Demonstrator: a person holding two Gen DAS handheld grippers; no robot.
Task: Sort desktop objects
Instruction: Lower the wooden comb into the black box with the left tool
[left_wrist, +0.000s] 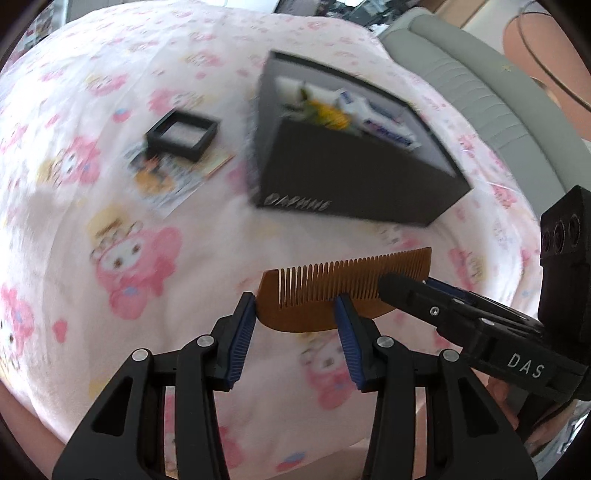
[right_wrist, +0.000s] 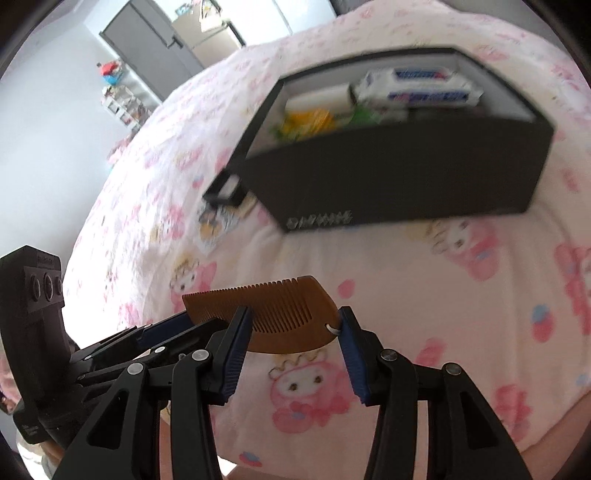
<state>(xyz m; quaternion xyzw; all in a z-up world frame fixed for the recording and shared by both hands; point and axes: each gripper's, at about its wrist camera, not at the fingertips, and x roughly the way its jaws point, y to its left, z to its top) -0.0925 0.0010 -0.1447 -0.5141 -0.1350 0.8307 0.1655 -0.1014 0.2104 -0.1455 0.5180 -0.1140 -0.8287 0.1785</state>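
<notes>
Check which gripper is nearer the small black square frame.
Left, probably. The frame lies ahead-left of the left gripper, while the right gripper sits farther right, at the comb's other end.

Bright daylight; motion blur; fisheye-warped edges

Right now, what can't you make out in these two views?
- Left wrist view: white lettering on the black storage box is smeared by motion blur.
- Both views: items inside the box are blurred and half hidden by its front wall.
- Right wrist view: brown wooden comb is partly covered by the right gripper; grip unclear.
</notes>
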